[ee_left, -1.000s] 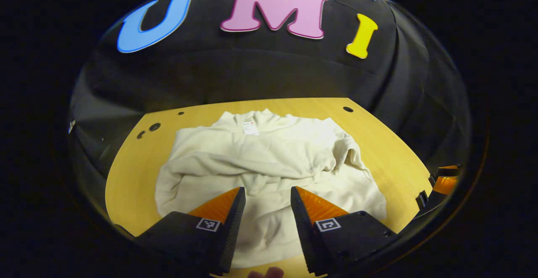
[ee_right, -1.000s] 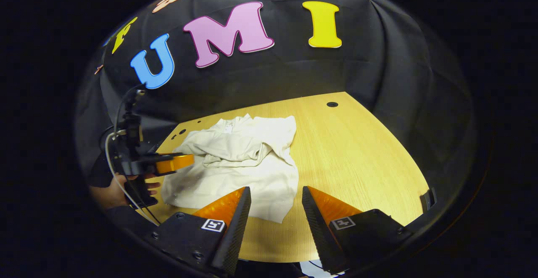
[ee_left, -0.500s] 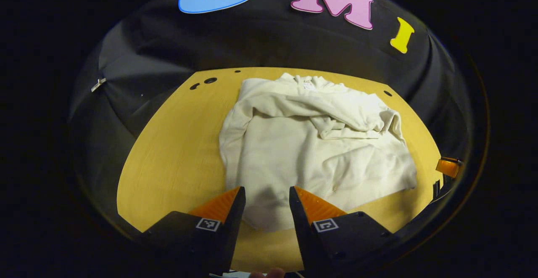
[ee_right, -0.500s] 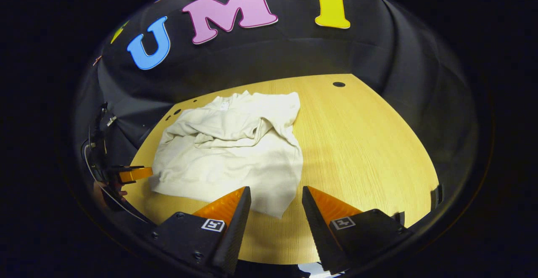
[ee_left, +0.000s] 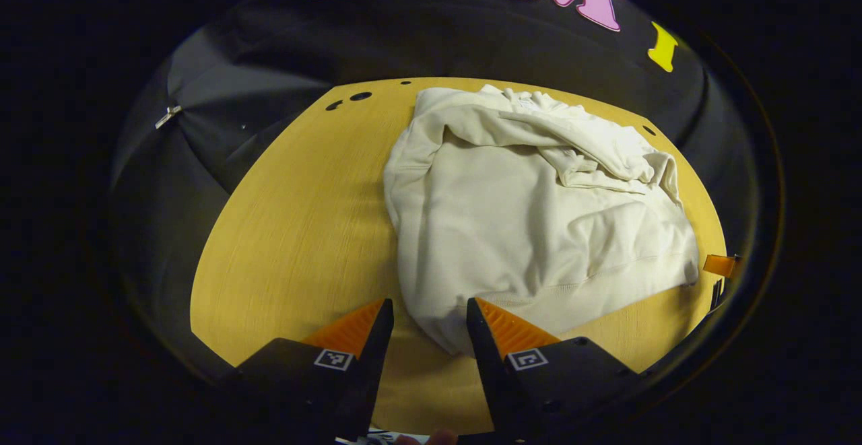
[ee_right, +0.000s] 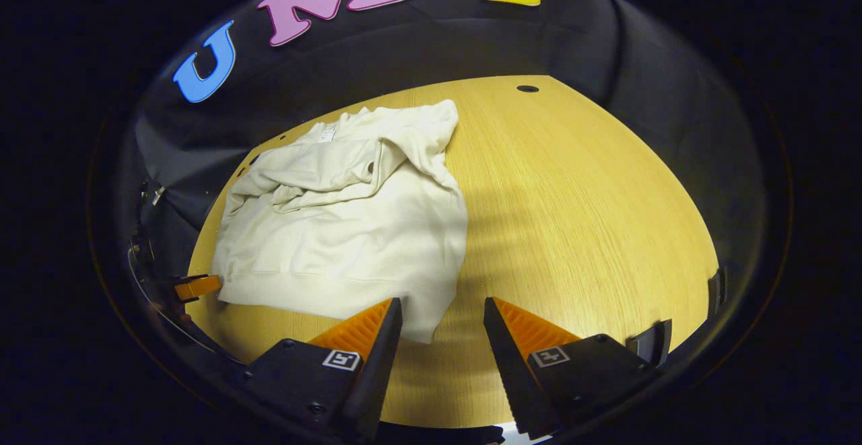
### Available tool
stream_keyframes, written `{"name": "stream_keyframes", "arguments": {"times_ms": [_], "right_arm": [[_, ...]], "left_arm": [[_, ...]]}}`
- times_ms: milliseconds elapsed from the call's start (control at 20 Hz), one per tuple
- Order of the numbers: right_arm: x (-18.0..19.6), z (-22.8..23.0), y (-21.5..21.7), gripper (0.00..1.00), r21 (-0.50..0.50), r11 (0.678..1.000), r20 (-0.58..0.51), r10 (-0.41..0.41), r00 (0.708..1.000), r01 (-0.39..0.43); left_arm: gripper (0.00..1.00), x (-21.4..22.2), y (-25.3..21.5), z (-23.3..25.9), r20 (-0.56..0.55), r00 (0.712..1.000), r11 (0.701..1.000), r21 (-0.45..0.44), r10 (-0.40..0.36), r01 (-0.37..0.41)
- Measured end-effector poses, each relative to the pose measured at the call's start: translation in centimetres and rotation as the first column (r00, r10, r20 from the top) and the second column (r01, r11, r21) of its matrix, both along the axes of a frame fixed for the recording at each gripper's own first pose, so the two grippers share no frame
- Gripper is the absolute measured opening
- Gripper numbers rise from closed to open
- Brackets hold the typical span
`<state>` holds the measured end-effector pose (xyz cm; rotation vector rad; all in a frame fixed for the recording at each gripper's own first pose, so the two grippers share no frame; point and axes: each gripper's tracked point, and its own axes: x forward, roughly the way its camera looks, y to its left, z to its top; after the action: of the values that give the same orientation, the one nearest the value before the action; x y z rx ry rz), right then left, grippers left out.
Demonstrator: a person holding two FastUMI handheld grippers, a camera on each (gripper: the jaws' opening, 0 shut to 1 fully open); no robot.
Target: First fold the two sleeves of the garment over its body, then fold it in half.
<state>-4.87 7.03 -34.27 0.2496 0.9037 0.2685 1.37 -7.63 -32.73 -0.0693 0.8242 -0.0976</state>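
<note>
The soft, limp sweatshirt (ee_left: 532,229) is best pinched at its hem corners; both the left gripper (ee_left: 424,327) and right gripper (ee_right: 441,327) are held spread, empty

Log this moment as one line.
sleeves folded over garment | left gripper open at hem corner | right gripper open at other corner | half-fold pending

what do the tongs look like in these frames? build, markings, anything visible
Both sets of tongs, left and right, match: two wedge-shaped fingers tapering to a point, with ridged, serrated inner faces. Each finger sits on a dark, blocky base held by small screws, and carries a small square black-and-white fiducial tag near its root. No cables or sleeves can be made out.
</note>
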Motion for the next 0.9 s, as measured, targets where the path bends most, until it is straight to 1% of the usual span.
{"name": "stream_keyframes", "arguments": {"times_ms": [100, 200, 250, 300, 350, 400, 500, 550, 600, 650, 700, 800, 900], "right_arm": [[-0.1, -0.9, 0.4, 0.76, 0.013, 1.0, -0.025, 0.0, 1.0, 0.0], [0.0, -1.6, 0.7, 0.76, 0.025, 1.0, -0.049, -0.001, 0.999, 0.003], [0.0, -1.8, 0.9, 0.76, 0.032, 0.999, -0.06, -0.001, 0.998, 0.003], [0.3, -1.8, 1.0, 0.76, 0.037, 0.999, -0.061, 0.0, 0.998, 0.002], [0.5, -1.8, 1.2, 0.76, 0.039, 0.999, -0.057, 0.001, 0.998, 0.001], [0.6, -1.7, 1.4, 0.76, 0.039, 0.999, -0.062, 0.005, 0.998, -0.002], [0.7, -1.9, 1.6, 0.76, 0.018, 1.0, -0.073, 0.01, 0.997, -0.008], [0.7, -2.1, 1.8, 0.8, -0.007, 1.0, -0.079, 0.024, 0.997, -0.025], [0.6, -2.0, 2.2, 0.81, -0.017, 0.999, -0.08, 0.042, 0.996, -0.043], [0.4, -1.9, 2.5, 0.8, -0.03, 0.998, -0.076, 0.054, 0.996, -0.057], [0.3, -2.0, 2.5, 0.98, -0.057, 0.996, -0.075, 0.068, 0.995, -0.072], [0.1, -2.3, 2.7, 0.96, -0.104, 0.988, -0.067, 0.111, 0.992, -0.117], [-0.1, -2.6, 2.7, 0.96, -0.159, 0.975, -0.071, 0.142, 0.987, -0.152]], "left_arm": [[0.69, -0.3, -0.5, -0.6, -0.028, 1.0, 0.999, -0.038, -0.01, 0.009], [0.66, -0.2, -1.0, -1.1, -0.059, 0.998, 0.997, -0.074, -0.02, 0.015], [0.66, -0.3, -1.2, -1.4, -0.078, 0.997, 0.997, -0.082, -0.02, 0.014], [0.72, 0.0, -1.3, -1.2, -0.065, 0.997, 0.996, -0.083, -0.03, 0.025], [0.67, 0.0, -1.6, -1.3, -0.081, 0.996, 0.996, -0.078, -0.043, 0.037], [0.69, 0.1, -1.6, -1.6, -0.086, 0.995, 0.997, -0.06, -0.056, 0.051], [0.7, 0.1, -1.5, -1.6, -0.105, 0.992, 0.997, -0.033, -0.066, 0.063], [0.71, 0.2, -1.5, -1.6, -0.11, 0.992, 0.998, -0.037, -0.054, 0.05], [0.73, 0.2, -1.5, -1.5, -0.113, 0.993, 0.998, -0.04, -0.044, 0.04], [0.78, 0.0, -1.4, -1.6, -0.117, 0.992, 0.999, -0.034, -0.035, 0.031], [0.75, 0.0, -1.4, -1.6, -0.121, 0.993, 1.0, -0.03, -0.012, 0.009], [0.75, -0.4, -1.4, -1.7, -0.143, 0.988, 0.998, -0.037, 0.05, -0.056], [0.75, -0.4, -1.4, -1.6, -0.147, 0.987, 0.997, -0.041, 0.063, -0.07]]}}
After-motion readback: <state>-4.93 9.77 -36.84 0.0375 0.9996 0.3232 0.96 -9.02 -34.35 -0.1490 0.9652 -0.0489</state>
